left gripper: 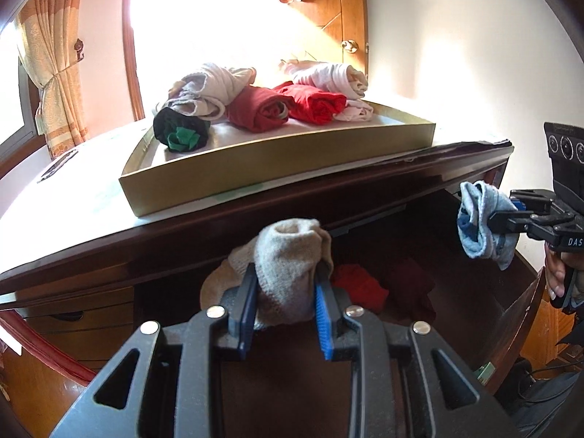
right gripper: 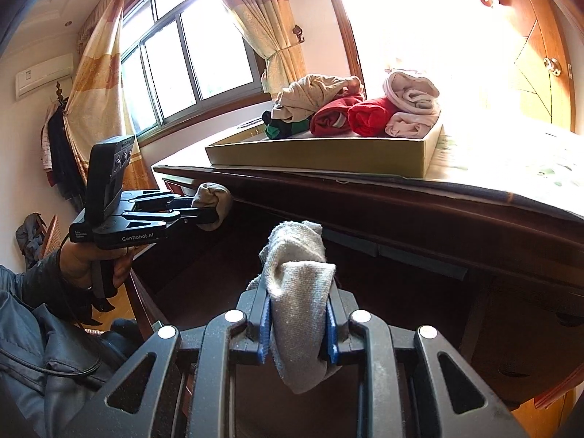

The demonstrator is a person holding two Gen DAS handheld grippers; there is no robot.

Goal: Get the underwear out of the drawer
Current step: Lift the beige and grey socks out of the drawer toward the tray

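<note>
While both tools already have cloth in them, we treat the carry as the step in hand; our left gripper (left gripper: pixel 284 288) is pinching a rolled beige piece (left gripper: pixel 288 255) between its blue pads, and our right gripper (right gripper: pixel 299 314) is clamped on a grey-blue rolled piece (right gripper: pixel 297 292) that hangs loose below the jaws; both rolls sit above the open drawer (left gripper: pixel 419 292), just in front of the dark wooden desk edge (left gripper: pixel 255 215), so we judge them lifted free but not yet delivered. From the tools outward, the next thing is that overhanging edge, and beyond it the shallow cardboard tray (left gripper: pixel 277 171) on the desk top, where rolled pieces in beige, red, pink and black-green already lie toward its far side; we judge the near part of its floor to be the free spot. To do this well we raise each roll clear above the edge and the tray's near wall before going forward, since the dangling tail on the right could snag; we keep the pinch firm until the cloth rests on the tray floor, then let go; we keep the two tools apart; at least one red piece (left gripper: pixel 359 284) remains in the drawer.
</note>
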